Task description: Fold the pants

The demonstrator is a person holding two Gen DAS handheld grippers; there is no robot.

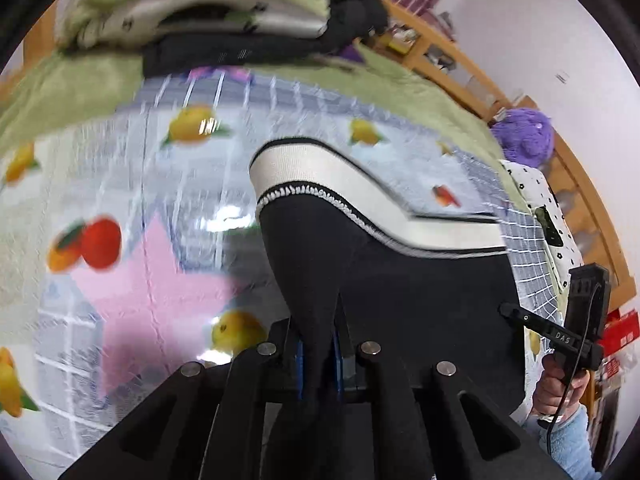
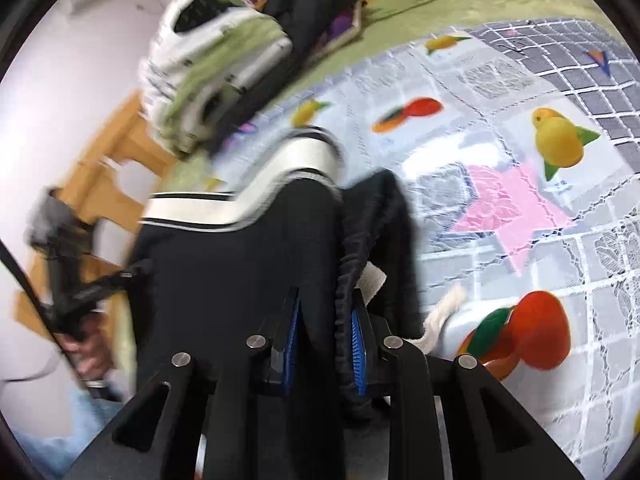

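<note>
Left wrist view: left gripper (image 1: pixel 319 354) clamped on black pants (image 1: pixel 420 280), right gripper (image 2: pixel 325 354) clamped on their waistband, above fruit-print cloth (image 1: pixel 132 184).

Counted 1 pr black pants (image 1: pixel 420 280), 2 grippers: left gripper (image 1: pixel 318 356), right gripper (image 2: pixel 324 344); 1 fruit-print cloth (image 1: pixel 160 184), 1 purple plush (image 1: pixel 524 136).

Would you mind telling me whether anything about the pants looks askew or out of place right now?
The black pants hang bunched between both grippers, white stripe kinked, and a white drawstring dangles loose at the waistband.
</note>
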